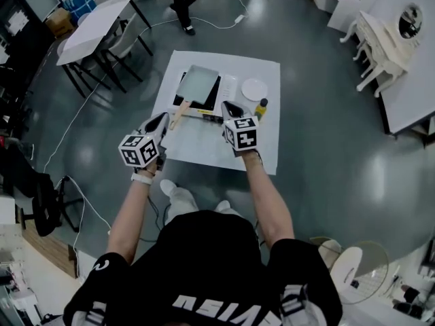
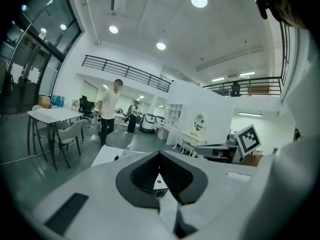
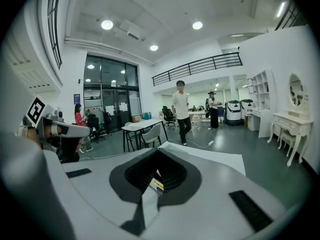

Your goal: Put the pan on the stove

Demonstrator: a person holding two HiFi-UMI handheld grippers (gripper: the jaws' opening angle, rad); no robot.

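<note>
In the head view a rectangular grey pan [image 1: 198, 82] with a wooden handle [image 1: 178, 117] rests on a black portable stove [image 1: 213, 95] on the white table [image 1: 204, 148]. My left gripper [image 1: 162, 119] is held above the table just left of the handle's end, jaws shut and empty. Level with the stove's right front corner is my right gripper [image 1: 228, 107], also shut on nothing. In the left gripper view the jaws [image 2: 160, 156] meet with only a slit between them. The right gripper view likewise shows closed jaws [image 3: 159, 156], and the pan is hidden behind them.
A white plate [image 1: 255, 89] and a yellow-capped bottle [image 1: 261, 107] stand right of the stove. Beyond the table are a long table with chairs [image 1: 95, 26], a walking person [image 3: 181, 109], a floor cable [image 1: 224, 24] and a white dressing table [image 1: 380, 43].
</note>
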